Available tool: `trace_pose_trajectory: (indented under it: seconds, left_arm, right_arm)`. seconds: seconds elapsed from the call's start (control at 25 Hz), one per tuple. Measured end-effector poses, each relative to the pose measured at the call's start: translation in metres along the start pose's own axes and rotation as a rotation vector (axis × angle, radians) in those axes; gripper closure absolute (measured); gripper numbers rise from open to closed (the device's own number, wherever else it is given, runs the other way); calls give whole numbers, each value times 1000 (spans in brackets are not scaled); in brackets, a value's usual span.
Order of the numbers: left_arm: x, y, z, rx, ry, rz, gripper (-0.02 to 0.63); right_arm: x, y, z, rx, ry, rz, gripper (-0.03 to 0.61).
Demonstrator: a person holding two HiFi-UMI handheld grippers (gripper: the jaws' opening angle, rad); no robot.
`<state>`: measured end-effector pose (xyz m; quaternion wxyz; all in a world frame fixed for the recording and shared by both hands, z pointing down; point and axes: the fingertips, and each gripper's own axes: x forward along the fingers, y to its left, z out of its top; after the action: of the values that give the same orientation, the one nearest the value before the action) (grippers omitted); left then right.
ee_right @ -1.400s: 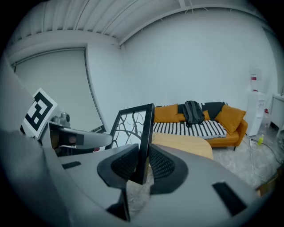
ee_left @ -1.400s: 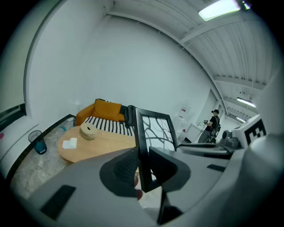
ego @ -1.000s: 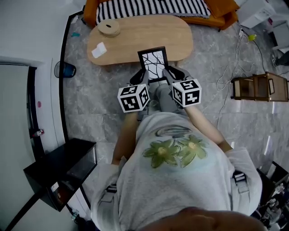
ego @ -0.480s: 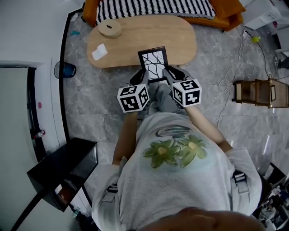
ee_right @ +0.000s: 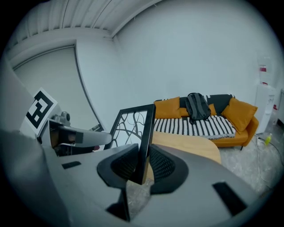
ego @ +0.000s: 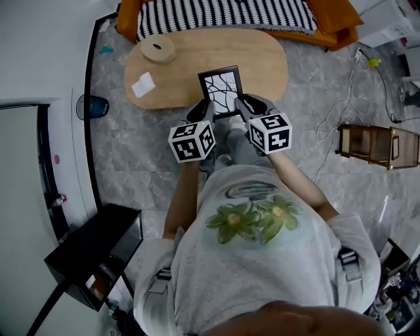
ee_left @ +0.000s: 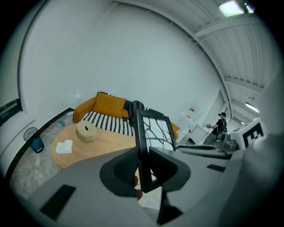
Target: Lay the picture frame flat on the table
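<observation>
A black picture frame [ego: 221, 89] with a branch drawing is held upright over the near edge of the oval wooden table [ego: 197, 59]. My left gripper [ego: 205, 113] is shut on the frame's left side; in the left gripper view the frame [ee_left: 153, 131] stands edge-on between the pads of that gripper [ee_left: 143, 170]. My right gripper [ego: 244, 108] is shut on the frame's right side; in the right gripper view the frame [ee_right: 135, 126] rises between that gripper's [ee_right: 143, 166] pads. The frame's bottom edge is hidden behind the grippers.
On the table lie a round wooden box [ego: 157, 48] and a white folded paper [ego: 143, 84] at the left. An orange sofa with a striped cover [ego: 223, 12] stands behind it. A wooden crate [ego: 377, 146] sits on the floor at right, a black cabinet [ego: 98, 259] at left.
Both grippers keep their hold on the frame. The view has shifted slightly; the frame and grippers sit a little further toward the table.
</observation>
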<state>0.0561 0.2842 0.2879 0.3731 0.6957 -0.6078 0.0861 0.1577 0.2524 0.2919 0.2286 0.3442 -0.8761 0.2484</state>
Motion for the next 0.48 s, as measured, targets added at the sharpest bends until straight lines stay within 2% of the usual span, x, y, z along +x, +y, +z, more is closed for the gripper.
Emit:
trace_pose_trajectory:
  seconds: [0.48]
  left_arm:
    - [53, 16, 51, -20, -5, 29, 526]
  right_arm:
    - [51, -35, 48, -5, 11, 23, 494]
